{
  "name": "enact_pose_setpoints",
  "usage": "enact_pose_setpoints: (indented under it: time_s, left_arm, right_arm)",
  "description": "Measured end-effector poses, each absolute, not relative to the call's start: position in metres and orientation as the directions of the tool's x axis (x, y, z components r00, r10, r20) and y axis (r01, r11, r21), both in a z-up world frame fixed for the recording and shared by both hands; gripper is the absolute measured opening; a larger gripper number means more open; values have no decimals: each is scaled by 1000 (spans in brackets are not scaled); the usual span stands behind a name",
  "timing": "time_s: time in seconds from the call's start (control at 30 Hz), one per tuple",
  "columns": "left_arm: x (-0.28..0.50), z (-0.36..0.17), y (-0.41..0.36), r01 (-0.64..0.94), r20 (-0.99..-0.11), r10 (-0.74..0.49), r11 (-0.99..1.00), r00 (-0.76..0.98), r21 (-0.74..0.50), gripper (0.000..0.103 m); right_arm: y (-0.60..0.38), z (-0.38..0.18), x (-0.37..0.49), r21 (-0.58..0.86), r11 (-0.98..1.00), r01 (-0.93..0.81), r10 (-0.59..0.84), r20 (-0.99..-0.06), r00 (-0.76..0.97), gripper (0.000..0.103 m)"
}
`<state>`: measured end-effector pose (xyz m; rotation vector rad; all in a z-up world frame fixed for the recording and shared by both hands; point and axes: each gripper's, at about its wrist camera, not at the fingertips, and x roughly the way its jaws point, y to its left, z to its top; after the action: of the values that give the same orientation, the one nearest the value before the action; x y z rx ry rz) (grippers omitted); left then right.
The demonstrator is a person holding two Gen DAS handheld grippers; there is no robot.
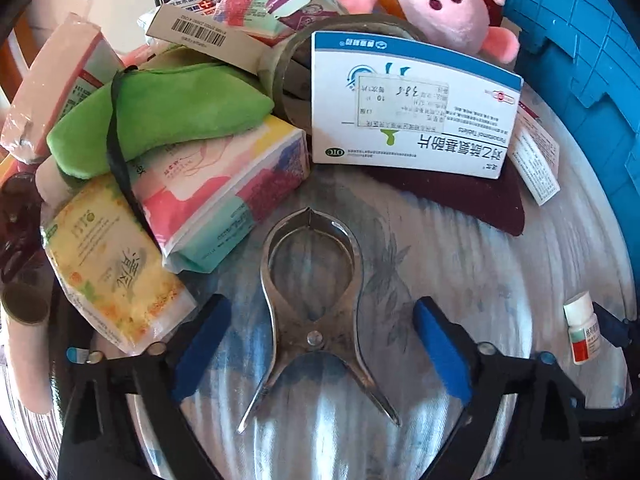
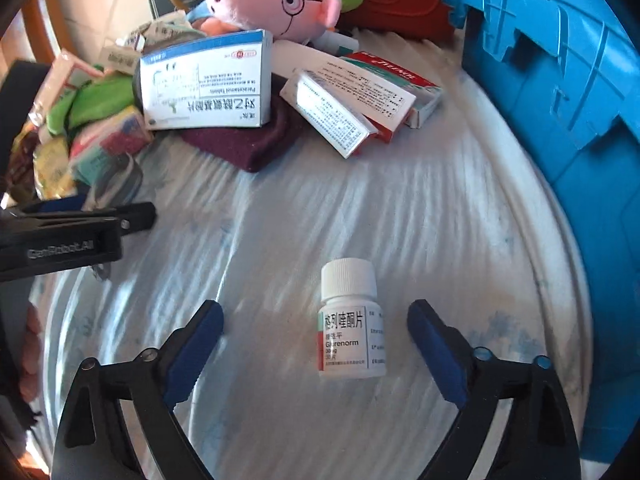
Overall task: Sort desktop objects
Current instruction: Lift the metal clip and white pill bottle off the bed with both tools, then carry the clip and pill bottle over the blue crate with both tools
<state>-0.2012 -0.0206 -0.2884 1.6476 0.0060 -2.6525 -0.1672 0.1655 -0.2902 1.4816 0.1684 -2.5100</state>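
A metal spring clip [image 1: 315, 338] lies flat on the pale patterned tabletop [image 1: 460, 280]. My left gripper [image 1: 320, 320] stands open over it, with a blue pad on each side and neither touching the clip. A small white medicine bottle [image 2: 352, 320] with a white cap stands upright between the pads of my open right gripper [image 2: 316, 316], which are clear of it on both sides. In the left wrist view the same bottle [image 1: 582, 328] shows at the right edge. One of the left gripper's black fingers [image 2: 80, 232] reaches in from the left in the right wrist view.
A blue plastic crate [image 2: 560, 80] fills the right side. Behind are a blue-and-white tablet box [image 1: 412, 108] on a maroon cloth [image 1: 460, 196], a pink pig plush [image 1: 452, 4], a green eye mask [image 1: 168, 112], tissue packs [image 1: 216, 188] and several medicine boxes [image 2: 352, 96].
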Motion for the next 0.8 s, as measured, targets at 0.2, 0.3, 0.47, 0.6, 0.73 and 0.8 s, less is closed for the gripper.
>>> enact_pose_setpoints:
  time_s: [0.2,0.3,0.47,0.6,0.73,0.8]
  left_arm:
    - [-180,-276,-5,-26,-898,-67,-996,-436,87,37]
    - [-167,-263,3,-28,-884,-76,-995,-461,100,37]
    - [-152,-228,13,-28,-851,-40,-998,-523,64,37]
    - [-137,-192,9,-26,-811,-13,-999,-585,35,37]
    - [-132,-156,13,-24,-755,-4,-999,-656,26,37]
    - [-134,-138,16,-20,-722,2,-1000,-692,17,37]
  right_arm:
    - [169,-285,-158,-4,-975,221,-102,-878,-467,27]
    - [168,-278,-152,-14,-974,227,-102,-866,-489,27]
    - [167,-247,-142,-13,-970,243,-130,-817,-562,27]
    - [167,-210,-131,-6,-968,249,-160,-752,-640,27]
    - [162,-159,-138,1,-968,251,-187,-669,-719,27]
    - [163,-140,-137,4,-967,253,-199,-630,-751,27]
